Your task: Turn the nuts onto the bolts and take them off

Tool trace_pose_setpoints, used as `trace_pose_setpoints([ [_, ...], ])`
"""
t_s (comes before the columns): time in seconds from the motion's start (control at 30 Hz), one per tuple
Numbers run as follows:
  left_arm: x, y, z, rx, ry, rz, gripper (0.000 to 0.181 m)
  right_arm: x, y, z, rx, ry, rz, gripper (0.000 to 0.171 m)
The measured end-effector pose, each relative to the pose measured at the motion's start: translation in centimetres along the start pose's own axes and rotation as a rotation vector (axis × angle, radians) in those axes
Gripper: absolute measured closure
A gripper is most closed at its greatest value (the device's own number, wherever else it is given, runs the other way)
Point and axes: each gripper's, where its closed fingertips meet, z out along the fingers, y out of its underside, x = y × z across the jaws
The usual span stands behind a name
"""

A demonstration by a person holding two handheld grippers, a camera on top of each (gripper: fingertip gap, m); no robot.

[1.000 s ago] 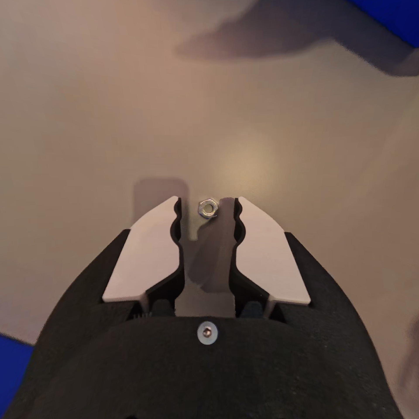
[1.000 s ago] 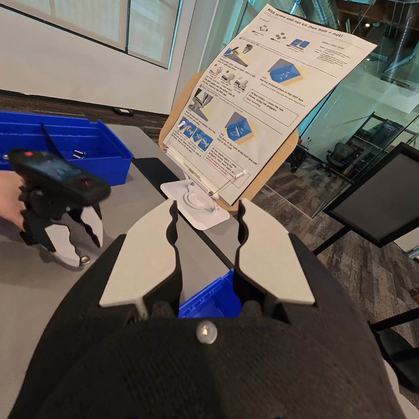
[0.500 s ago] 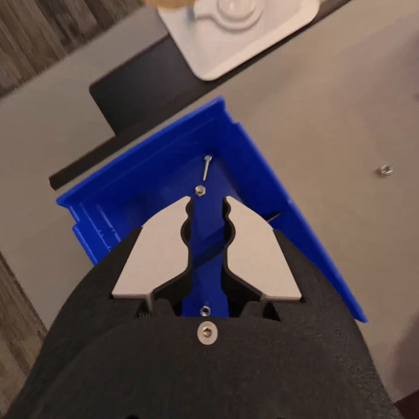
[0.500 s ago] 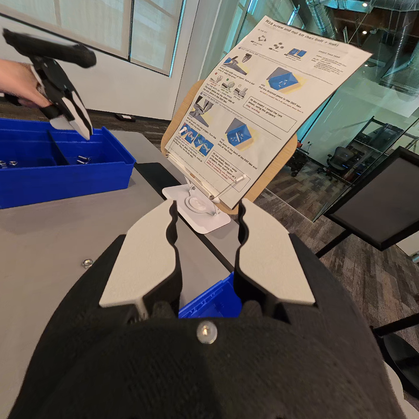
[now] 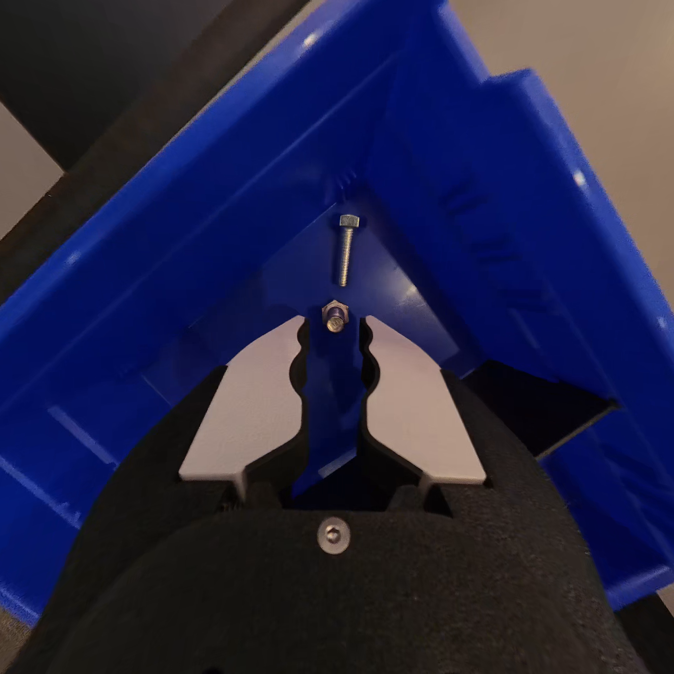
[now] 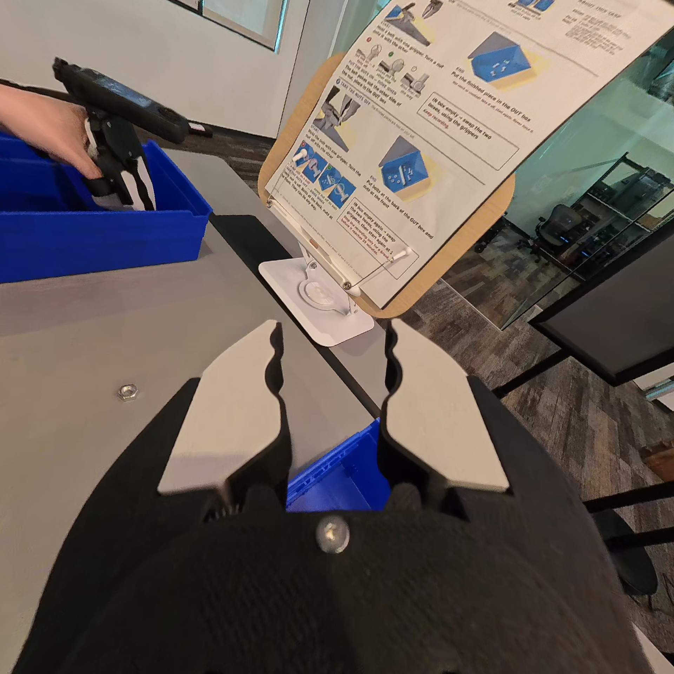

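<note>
My left gripper (image 5: 334, 319) is open and reaches down into a corner of a blue bin (image 5: 219, 204). A small bolt with a nut on it (image 5: 334, 318) sits end-on just at its fingertips, untouched. A bare bolt (image 5: 346, 251) lies beyond it toward the corner. My right gripper (image 6: 333, 324) is open and empty above the grey table (image 6: 109, 328). A loose nut (image 6: 127, 392) lies on the table to its left. The right wrist view shows the left gripper (image 6: 124, 175), held by a hand, dipped into the far blue bin (image 6: 91, 240).
A second blue bin (image 6: 335, 474) shows beneath my right fingers at the table's edge. An instruction sheet on a wooden board (image 6: 401, 146) stands on a white base (image 6: 321, 310) at the back. A dark strip (image 6: 248, 237) crosses the table. My right fingertips sit around 45 cm from my left ones.
My left gripper left the loose nut on the table, swung over to the blue bin and dropped down into its corner. My right gripper stayed open and shifted only a little.
</note>
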Motion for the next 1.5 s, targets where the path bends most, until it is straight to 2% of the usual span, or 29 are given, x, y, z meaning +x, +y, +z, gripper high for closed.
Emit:
trace_pose_setpoints([
  [0.17, 0.1, 0.7, 1.0, -0.073, -0.014, 0.047, 0.171, -0.5, 0.7, 0.8, -0.039, -0.015, -0.025, 0.117],
  [0.33, 0.0, 0.8, 0.7, -0.091, -0.045, 0.09, 0.171, -1.5, 1.6, 2.0, -0.083, -0.052, -0.033, 0.117],
  [0.5, 0.9, -0.5, -2.9, -0.021, -0.082, 0.125, 0.171, -3.3, 2.2, 3.6, -0.123, -0.108, -0.061, 0.116],
  [0.63, 4.6, -2.9, -8.1, 0.074, -0.106, 0.229, 0.171, -4.8, 2.6, 4.9, -0.151, -0.15, -0.091, 0.116],
  [0.77, 13.0, -5.3, -11.3, 0.189, 0.014, 0.367, 0.172, -5.8, 2.3, 5.4, -0.141, -0.173, -0.091, 0.117],
  [0.9, 22.4, -5.0, -9.3, 0.189, 0.188, 0.501, 0.172, -6.2, 1.6, 5.1, -0.109, -0.199, -0.064, 0.117],
  [1.03, 26.6, -3.5, -4.8, 0.127, 0.17, 0.641, 0.172, -5.9, 1.9, 4.9, -0.114, -0.204, -0.052, 0.117],
  [1.2, 28.3, -2.8, -1.6, 0.095, 0.225, 0.676, 0.172, -6.8, 2.5, 5.4, -0.118, -0.263, -0.024, 0.117],
  [1.5, 28.7, -1.5, 0.7, 0.039, 0.228, 0.715, 0.172, -9.6, 4.1, 6.8, -0.191, -0.381, -0.022, 0.117],
])
